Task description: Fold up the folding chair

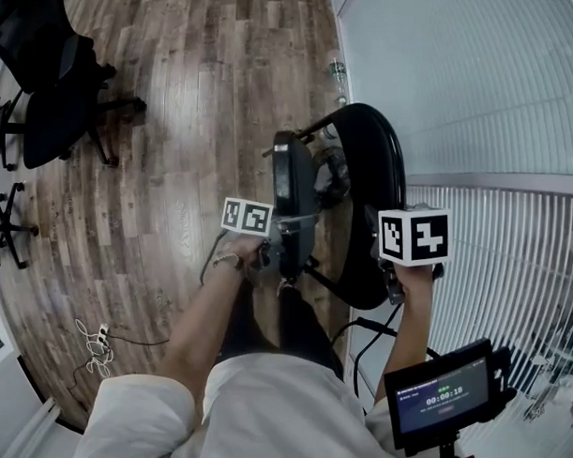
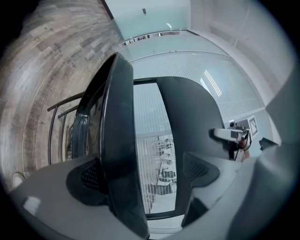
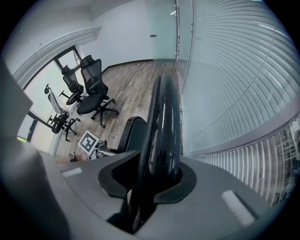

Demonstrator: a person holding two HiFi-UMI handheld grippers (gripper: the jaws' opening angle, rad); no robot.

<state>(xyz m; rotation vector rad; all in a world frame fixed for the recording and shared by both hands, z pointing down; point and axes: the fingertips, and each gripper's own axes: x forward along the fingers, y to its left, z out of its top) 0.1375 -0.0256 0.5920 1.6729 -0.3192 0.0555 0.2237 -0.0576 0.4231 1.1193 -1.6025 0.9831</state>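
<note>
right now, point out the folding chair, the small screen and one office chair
folding chair (image 1: 375, 170), head view, rounded black panel
small screen (image 1: 442, 396), head view, display middle
office chair (image 1: 48, 121), head view, top-left one, seat

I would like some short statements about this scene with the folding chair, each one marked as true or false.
1. The right gripper is closed on the folding chair. True.
2. The left gripper is shut tight on the chair. False: its jaws stand wide apart, with a black panel of the chair between them.
3. Black office chairs stand on the wooden floor. True.
4. The folding chair stands in the middle of the room. False: it is right beside the wall of blinds.
</note>
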